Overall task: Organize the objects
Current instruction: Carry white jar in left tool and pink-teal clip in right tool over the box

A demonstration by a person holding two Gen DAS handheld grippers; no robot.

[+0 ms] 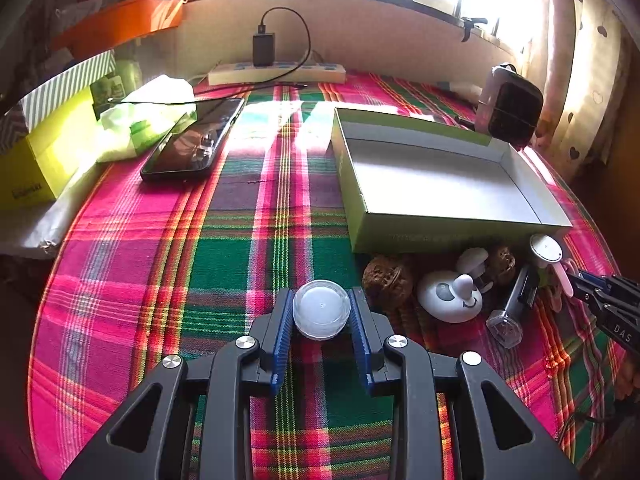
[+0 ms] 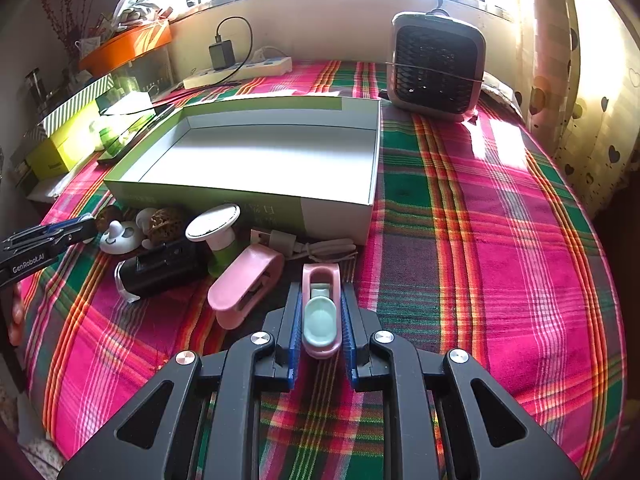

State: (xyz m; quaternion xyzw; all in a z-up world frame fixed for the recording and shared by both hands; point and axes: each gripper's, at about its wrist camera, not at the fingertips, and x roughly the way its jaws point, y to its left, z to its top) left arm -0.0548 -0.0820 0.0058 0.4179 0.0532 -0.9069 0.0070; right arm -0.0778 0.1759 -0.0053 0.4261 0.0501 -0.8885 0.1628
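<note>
Far left, about 9 o'clock on the plaid cloth (image 1: 224, 264): yellow box (image 1: 44, 156), green wipes pack (image 1: 144, 124), then a phone (image 1: 192, 140) lying flat, screen up. Power strip (image 1: 276, 72) at 12 against the wall, black charger (image 1: 263, 49) plugged in.

Left gripper (image 1: 322, 312): clamped on a small clear jar (image 1: 322, 308), blue pads (image 1: 283, 320) pressing both sides. Jar upright, white lid up, at or just above the cloth; can't tell which.

Right of the jar, a clutter pile sits against the near wall of the tray: walnut (image 1: 387, 280), white smiley gadget (image 1: 450, 296), second walnut (image 1: 502, 260), clear-capped black tube (image 1: 510, 308), white round-headed stamp (image 2: 214, 224) with green base, loose pink clip (image 2: 244, 288), white cable (image 2: 320, 246).

Tray (image 2: 248, 196): open green-and-white box, interior bare, at 12 from the pile and touching it along the front wall.

Right gripper (image 2: 320, 312): closed on a second pink clip (image 2: 320, 320) with a mint pad, clip pointing to 12, pinched side to side. It sits at 6 o'clock from the tray's right front corner, just right of the pile. From the left camera, only the right gripper's tip shows at 3 o'clock by the pile.

Far right, 1 o'clock: small desk fan (image 2: 436, 64) standing upright behind the tray's back right corner, well apart from both grippers. Curtain (image 2: 580, 80) beyond it.
</note>
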